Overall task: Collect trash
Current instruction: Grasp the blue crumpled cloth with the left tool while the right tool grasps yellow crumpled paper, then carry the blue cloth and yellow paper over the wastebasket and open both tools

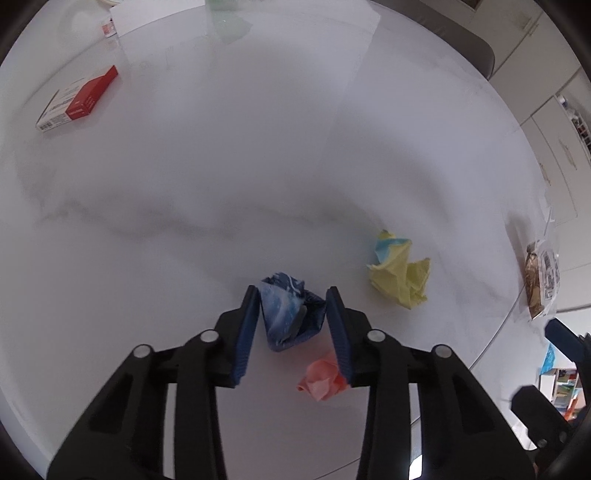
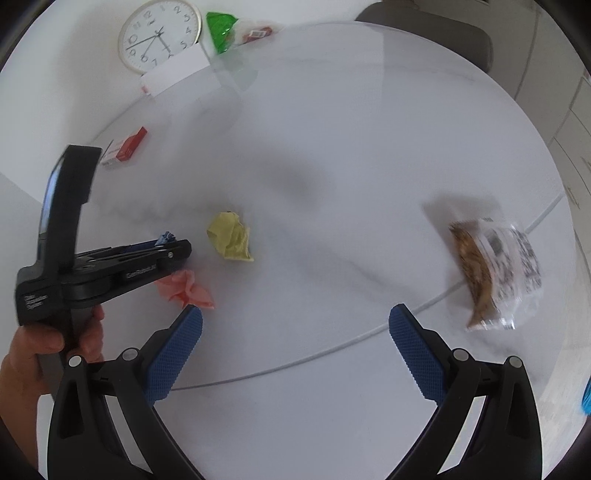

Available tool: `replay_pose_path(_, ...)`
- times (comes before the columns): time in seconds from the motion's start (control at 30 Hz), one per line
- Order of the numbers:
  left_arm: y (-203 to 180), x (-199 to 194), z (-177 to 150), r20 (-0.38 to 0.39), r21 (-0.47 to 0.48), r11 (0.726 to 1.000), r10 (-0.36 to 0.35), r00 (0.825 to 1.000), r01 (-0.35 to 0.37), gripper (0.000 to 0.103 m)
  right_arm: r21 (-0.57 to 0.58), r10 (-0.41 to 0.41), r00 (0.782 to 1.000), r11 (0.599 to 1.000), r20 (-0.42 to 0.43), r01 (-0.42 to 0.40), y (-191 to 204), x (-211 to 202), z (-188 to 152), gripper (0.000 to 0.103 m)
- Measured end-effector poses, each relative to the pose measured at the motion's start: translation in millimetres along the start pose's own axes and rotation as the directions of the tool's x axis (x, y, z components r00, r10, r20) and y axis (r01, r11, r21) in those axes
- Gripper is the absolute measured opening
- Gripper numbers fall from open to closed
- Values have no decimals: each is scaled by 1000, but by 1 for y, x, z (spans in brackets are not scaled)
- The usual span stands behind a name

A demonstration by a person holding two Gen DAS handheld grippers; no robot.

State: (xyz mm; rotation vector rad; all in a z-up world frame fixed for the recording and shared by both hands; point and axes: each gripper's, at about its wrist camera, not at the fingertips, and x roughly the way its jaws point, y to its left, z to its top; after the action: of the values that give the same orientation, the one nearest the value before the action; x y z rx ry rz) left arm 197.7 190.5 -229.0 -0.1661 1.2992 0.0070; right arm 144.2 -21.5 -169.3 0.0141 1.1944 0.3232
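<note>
A crumpled dark blue paper (image 1: pixel 291 314) lies on the round white table (image 1: pixel 258 166), and my left gripper (image 1: pixel 292 291) is shut on it, both blue pads pressing its sides. A pink paper ball (image 1: pixel 321 380) sits just under the right pad. A crumpled yellow paper (image 1: pixel 399 277) lies to the right. In the right wrist view a hand (image 2: pixel 37 350) holds the left gripper (image 2: pixel 177 251) over the blue paper (image 2: pixel 166 236), beside the pink ball (image 2: pixel 186 290) and yellow paper (image 2: pixel 231 238). My right gripper (image 2: pixel 295 314) hangs open above bare table, holding nothing.
A clear snack packet (image 2: pixel 495 273) lies near the table's right edge. A red and white box (image 2: pixel 123 147) sits at the far left. A wall clock (image 2: pixel 159 35), a white card (image 2: pixel 173 72) and a green bag (image 2: pixel 219 31) lie at the back. A chair (image 2: pixel 424 33) stands behind.
</note>
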Motion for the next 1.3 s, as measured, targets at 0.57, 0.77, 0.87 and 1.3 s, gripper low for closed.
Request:
replay_pose_path(0.57,46,-45,-20,96,-42,999,1,995,3,36,-141,-8,996,990,-89,-4,61,91,47,60)
replay_pose_path(0.77,44,-58,-21,108,-36,999,3,994,1,35,-171,-28,997,985,-70,16,63,87,45,34)
replay_pose_path(0.87,37,-69,-29,113,-22,1000,-8,994,11,35,-147,-22,998,989,-56,14,56,74,40,34)
replay_pose_path(1.3,-88,-115,-100,69,280,950,-161,984,136,35,62,-63,996,996,64,59,-37,-64,-75,34)
